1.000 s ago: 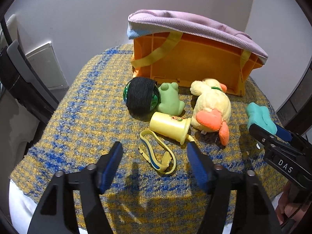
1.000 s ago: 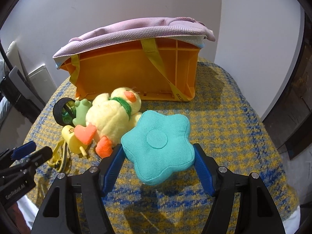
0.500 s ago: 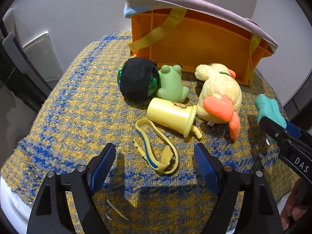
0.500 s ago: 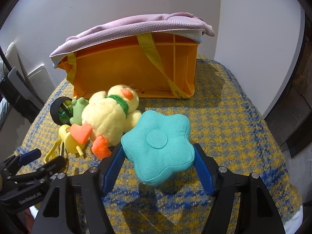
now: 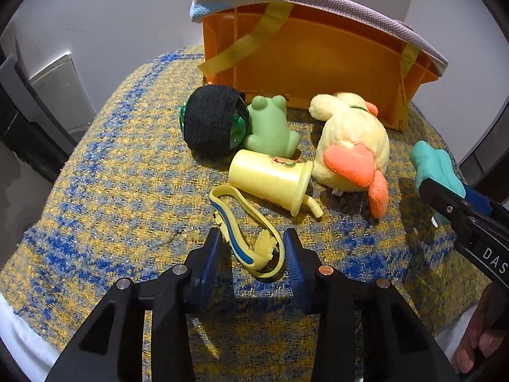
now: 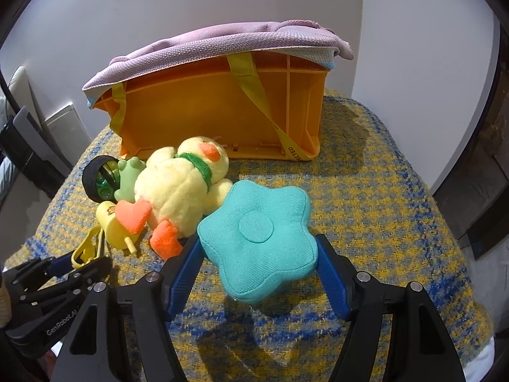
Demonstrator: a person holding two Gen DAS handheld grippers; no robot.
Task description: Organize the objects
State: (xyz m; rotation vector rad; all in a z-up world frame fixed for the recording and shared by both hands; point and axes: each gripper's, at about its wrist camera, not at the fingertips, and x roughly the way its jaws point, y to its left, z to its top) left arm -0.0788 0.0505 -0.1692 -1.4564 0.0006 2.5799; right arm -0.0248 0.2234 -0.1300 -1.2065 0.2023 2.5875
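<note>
The left tool [image 5: 251, 248] is down on the woven surface [image 5: 121, 197] with its jaws closing around the near end of a yellow strap [image 5: 245, 238]. The strap lies between the blue pads [image 5: 211, 254], but I cannot tell that they press on it yet, so this counts as a grasp being formed, not one made. The strap's far end runs up to a yellow cup [image 5: 270, 178] lying on its side just ahead of the tool.

The right tool [image 6: 257, 254] is clenched on a teal star cushion [image 6: 259, 232], one pad on each flank, and the cushion looks lifted a little off the surface.

Beyond both tools stands an orange crate [image 6: 219, 117], tipped so its ribbed underside faces the cameras, with a lilac cloth [image 6: 216, 44] draped over its top. Whether anything is already inside cannot be seen.

Between the tools and the crate, a plush duck [image 6: 178, 187], a green frog [image 5: 270, 127] and a black-wrapped ball [image 5: 211, 124] lie loose in a tight cluster, touching one another, with the cup just in front.

Judging by this, organizing has barely begun: only the star is in hand and the strap is about to be. The duck, frog, ball and cup are all left to sort, and the crate is probably where they go.
</note>
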